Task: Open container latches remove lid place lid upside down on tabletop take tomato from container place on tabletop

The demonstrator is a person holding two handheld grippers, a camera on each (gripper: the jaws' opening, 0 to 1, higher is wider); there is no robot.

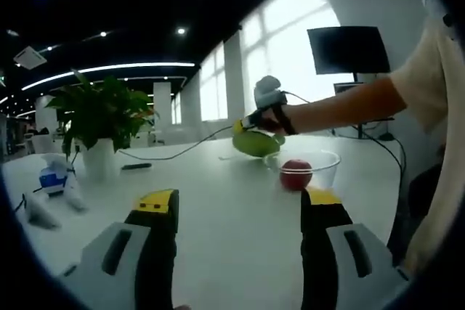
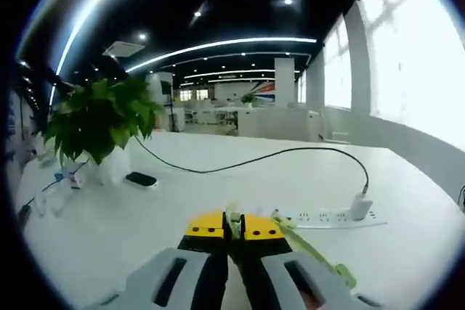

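Tomato [image 1: 296,174] sits in the clear container [image 1: 328,168] just past my spread-open left claw [image 1: 240,207], bare tabletop [image 1: 218,186] all around. My right claw [image 2: 234,228] pinches the green lid [image 1: 256,143] edge, held above the container's far rim.

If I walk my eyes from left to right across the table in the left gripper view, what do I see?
Small blue and white item → leafy green plant in white pot → flat black object → green lid in right gripper → red tomato in clear bowl.

Right gripper [image 1: 256,130] lifts, seemingly, lid [image 1: 256,143]; tomato [image 1: 296,174] in container [image 1: 317,168].
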